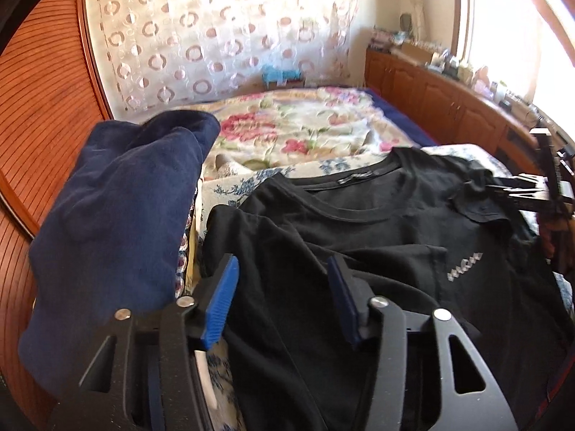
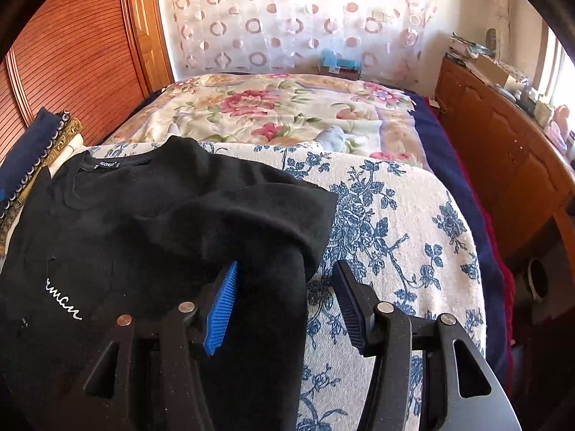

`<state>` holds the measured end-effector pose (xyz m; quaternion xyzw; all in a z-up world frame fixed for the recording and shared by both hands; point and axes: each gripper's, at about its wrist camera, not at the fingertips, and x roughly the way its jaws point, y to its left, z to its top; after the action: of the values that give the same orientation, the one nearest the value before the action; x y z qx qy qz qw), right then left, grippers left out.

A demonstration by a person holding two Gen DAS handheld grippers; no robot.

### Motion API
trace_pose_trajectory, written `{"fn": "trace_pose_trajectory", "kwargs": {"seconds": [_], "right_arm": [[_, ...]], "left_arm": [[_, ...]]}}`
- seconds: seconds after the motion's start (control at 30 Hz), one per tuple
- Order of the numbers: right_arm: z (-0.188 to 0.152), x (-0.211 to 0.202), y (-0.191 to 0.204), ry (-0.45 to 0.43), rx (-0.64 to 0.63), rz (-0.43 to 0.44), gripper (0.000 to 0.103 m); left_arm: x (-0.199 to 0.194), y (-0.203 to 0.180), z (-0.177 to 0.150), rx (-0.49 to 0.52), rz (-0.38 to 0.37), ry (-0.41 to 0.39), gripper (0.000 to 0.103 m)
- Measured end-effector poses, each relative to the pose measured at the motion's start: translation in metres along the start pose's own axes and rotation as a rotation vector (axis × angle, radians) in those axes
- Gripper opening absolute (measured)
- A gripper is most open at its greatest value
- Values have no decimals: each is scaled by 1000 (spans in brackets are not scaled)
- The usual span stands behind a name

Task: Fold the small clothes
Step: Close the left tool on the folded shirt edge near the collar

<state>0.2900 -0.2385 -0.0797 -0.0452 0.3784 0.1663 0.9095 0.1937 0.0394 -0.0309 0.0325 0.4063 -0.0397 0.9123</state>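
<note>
left claw (image 1: 284, 298): released, jaws parted over the black t-shirt's folded-in sleeve, pads pressing on nothing; cloth lies under and between them.
right claw (image 2: 287, 305): released too, jaws apart at the shirt's other edge, straddling the line where black cloth meets the cover; nothing pinched.
bed (image 2: 287, 107): flowered quilt across the room, a blue-and-white floral cover (image 2: 395, 215) nearer, serving as the folding surface.
black t-shirt (image 2: 161, 222): flat on that cover, front up, collar label away from the claws, both sleeves turned inward, white script on the chest.
navy garment (image 1: 115, 215): bulky, close at the left of the left view, just beside the shirt; whether it hangs or lies on something i cannot tell.
folded stack (image 2: 32, 158): at the shirt's far left corner, small.
step in hand, my judgement: take the shirt's sides for the next fold.
doing it well: close both claws at matching spots, catch every layer, lift together so the edges stay square.
</note>
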Motion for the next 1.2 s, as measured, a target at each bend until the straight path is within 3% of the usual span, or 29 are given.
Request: {"fn": "trace_pose_trajectory", "kwargs": {"seconds": [0.3,0.53,0.63,0.77,0.9,0.93,0.97,1.0,1.2], "right_arm": [[-4,6,-2,-2,-5,5,61],[-4,7,-4,-6,-8,6,61],[-5,8,-4,-7,-7,9,61],[-5,7,-4,-9,-8,9,61],[-6,8,-4,-10,-8,10,61],[-6,8,-3,-10,-9,9,62],[-6,7,-3,-11,-9,8,62],[-6,7,-3,-11,-10,7,62],[-6,8,-2,-11,-13,4,62]], "left_arm": [[45,9,20,8,143,128,46],[64,2,24,45,163,184,46],[69,1,23,87,184,211,39],[76,6,25,87,178,253,39],[78,3,25,94,178,252,39],[77,3,25,93,169,251,32],[77,4,24,89,151,252,14],[78,4,24,82,140,255,8],[53,7,26,80,128,176,4]]}}
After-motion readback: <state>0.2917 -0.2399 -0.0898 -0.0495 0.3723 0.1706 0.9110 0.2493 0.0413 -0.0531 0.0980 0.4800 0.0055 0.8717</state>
